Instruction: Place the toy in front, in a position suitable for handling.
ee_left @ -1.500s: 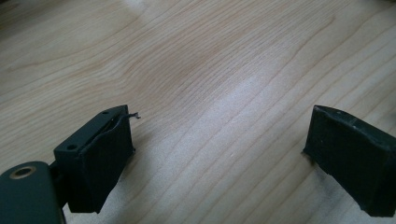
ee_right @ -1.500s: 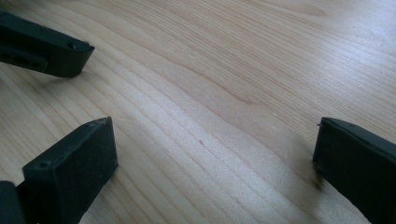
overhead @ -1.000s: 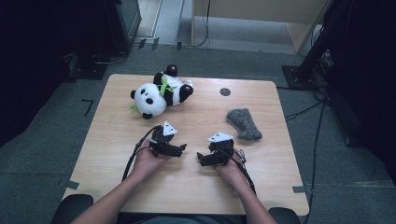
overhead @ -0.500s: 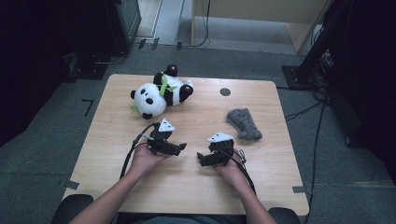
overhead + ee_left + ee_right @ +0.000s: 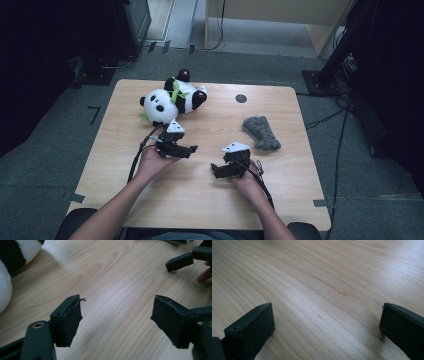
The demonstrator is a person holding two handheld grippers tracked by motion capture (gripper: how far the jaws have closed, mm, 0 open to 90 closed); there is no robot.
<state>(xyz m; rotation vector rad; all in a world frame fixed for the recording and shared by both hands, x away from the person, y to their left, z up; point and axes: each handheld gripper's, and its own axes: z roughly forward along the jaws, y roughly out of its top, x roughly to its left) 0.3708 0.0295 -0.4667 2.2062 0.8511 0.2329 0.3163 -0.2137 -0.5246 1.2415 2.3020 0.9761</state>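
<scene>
my left gripper (image 5: 192,148) sits at centre frame, just below the panda plush (image 5: 172,100) in the upper left; its jaws have just been closing, yet gape with nothing between (bare wood surface (image 5: 210,200)). my right gripper (image 5: 215,170) spreads wide, also empty.

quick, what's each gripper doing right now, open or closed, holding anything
Left gripper: open, jaws have just been closing a little, nothing between them.
Right gripper: open, holding nothing.
</scene>
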